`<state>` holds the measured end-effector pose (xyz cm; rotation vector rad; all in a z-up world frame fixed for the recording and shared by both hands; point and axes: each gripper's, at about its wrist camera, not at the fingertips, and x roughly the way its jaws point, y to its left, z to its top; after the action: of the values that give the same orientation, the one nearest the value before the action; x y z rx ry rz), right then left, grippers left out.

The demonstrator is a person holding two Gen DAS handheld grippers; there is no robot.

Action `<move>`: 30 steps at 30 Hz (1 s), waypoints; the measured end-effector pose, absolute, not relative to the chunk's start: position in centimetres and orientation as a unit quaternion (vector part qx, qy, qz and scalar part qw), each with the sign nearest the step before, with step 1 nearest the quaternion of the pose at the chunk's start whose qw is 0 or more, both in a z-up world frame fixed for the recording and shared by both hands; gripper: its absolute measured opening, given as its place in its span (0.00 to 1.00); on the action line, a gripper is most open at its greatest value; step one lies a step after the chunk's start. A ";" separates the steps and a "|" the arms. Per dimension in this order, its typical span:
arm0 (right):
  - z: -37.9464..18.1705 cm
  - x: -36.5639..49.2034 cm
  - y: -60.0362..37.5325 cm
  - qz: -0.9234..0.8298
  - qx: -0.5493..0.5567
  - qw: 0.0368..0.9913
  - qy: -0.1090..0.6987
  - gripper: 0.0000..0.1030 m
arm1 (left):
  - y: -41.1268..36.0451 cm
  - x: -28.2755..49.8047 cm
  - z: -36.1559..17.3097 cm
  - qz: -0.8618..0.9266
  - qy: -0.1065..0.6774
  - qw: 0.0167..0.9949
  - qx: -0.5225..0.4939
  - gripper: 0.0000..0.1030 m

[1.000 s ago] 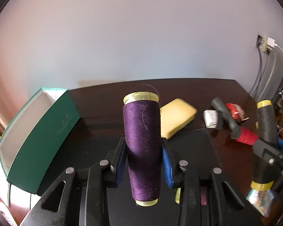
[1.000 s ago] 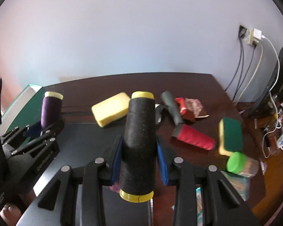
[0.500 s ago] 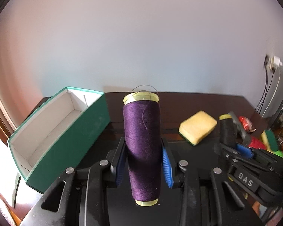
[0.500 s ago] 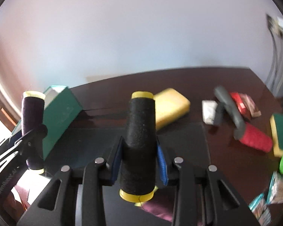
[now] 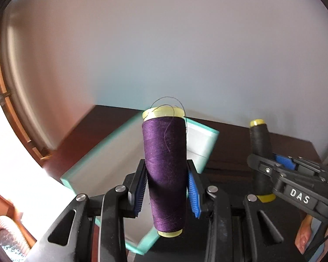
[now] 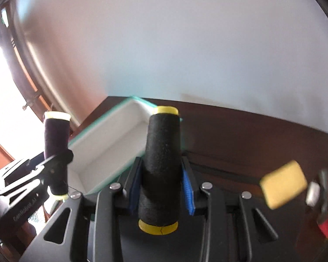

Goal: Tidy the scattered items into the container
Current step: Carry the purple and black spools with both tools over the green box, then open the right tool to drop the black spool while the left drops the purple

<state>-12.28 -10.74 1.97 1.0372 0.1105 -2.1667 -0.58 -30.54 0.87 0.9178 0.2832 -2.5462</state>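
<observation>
Purple spool: the purple thread spool (image 5: 165, 172) stands upright between the blue pads (image 5: 192, 194) of the left gripper (image 5: 166, 193), clamped at about mid-height, its yellow ends clear above and below; a loose thread curls off its top.
Left gripper state: closed on the purple spool, pads pressed to both sides.
Left gripper pose: held level over the near part of the green box (image 5: 214, 133), whose white inside shows behind and left of the spool.
Black spool: the black thread spool (image 6: 161, 166) stands upright in the right gripper (image 6: 161, 187), gripped below its middle, yellow base toward the camera.
Right gripper state: closed on the black spool.
Right gripper pose: just right of the box, the box's near corner touching its fingers in the view.
Box: open, on the dark table (image 6: 240, 135), at its left end.
Other items: a yellow sponge (image 6: 283, 184) lies to the right; blurred objects beyond it cannot be told apart.
</observation>
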 end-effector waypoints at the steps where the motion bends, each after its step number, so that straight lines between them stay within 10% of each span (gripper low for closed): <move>1: 2.1 -12.3 -12.4 -0.834 0.407 0.369 0.048 0.33 | -31.6 -0.5 1.2 -0.911 0.102 0.222 0.332 0.36; 20: -3.3 -14.0 -27.8 -0.781 0.478 0.374 0.147 0.33 | -39.8 -4.2 -4.8 -0.845 0.185 0.252 0.434 0.36; 30: -1.8 -14.3 -25.8 -0.786 0.464 0.389 0.124 0.54 | -40.0 -4.2 -6.7 -0.824 0.277 0.195 0.455 0.39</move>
<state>-14.33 -25.83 -1.83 1.1806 0.3143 -1.9998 -4.23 -39.98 -6.68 1.2752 0.7776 -2.3086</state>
